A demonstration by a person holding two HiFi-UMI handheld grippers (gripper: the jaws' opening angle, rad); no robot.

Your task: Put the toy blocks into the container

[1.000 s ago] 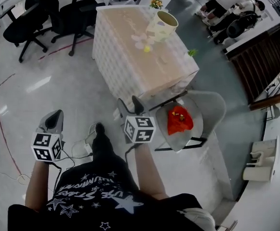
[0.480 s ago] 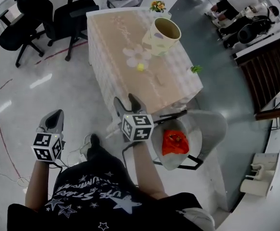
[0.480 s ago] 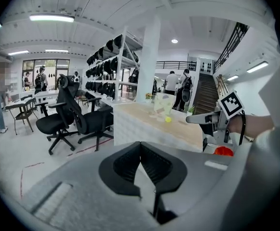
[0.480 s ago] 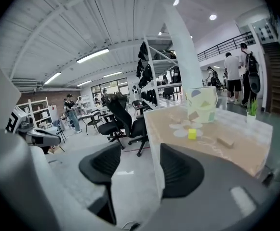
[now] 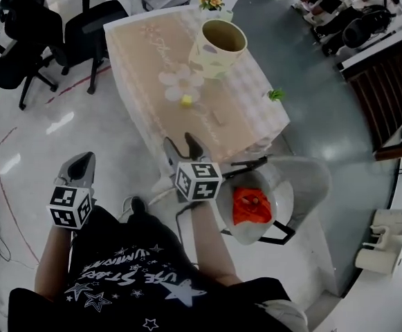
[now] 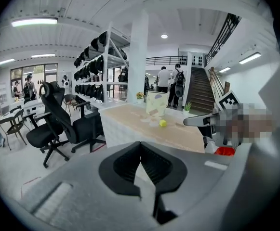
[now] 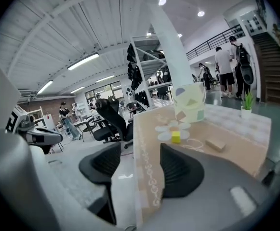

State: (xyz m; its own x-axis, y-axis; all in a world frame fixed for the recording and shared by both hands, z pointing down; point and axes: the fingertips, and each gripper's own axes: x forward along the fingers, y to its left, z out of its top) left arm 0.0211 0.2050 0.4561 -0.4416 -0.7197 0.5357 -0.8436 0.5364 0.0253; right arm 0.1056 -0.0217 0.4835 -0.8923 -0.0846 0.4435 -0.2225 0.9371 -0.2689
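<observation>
A cream container (image 5: 218, 47) with pastel shapes stands upright on the tan-clothed table (image 5: 152, 61). In front of it a small yellow block (image 5: 186, 101) lies by a white flower-shaped mat (image 5: 178, 83), and a tan block (image 5: 218, 118) lies nearer the table's front. My right gripper (image 5: 183, 145) is open and empty, at the table's near corner. The right gripper view looks past its jaws (image 7: 140, 163) at the yellow block (image 7: 176, 137), tan block (image 7: 215, 145) and container (image 7: 190, 103). My left gripper (image 5: 83, 160) hangs over the floor left of the table, its jaws (image 6: 140, 146) shut on nothing.
A grey chair (image 5: 304, 178) with a red item (image 5: 248, 205) on its seat stands right of me, against the table's front. Black office chairs (image 5: 83, 26) stand left of the table. A small green plant (image 5: 276, 95) and a flower pot (image 5: 212, 3) sit on the table's edges.
The person has walked toward the table, which now lies closer and more to the left in the head view. Both grippers moved forward; the right one has reached the table's near corner.
</observation>
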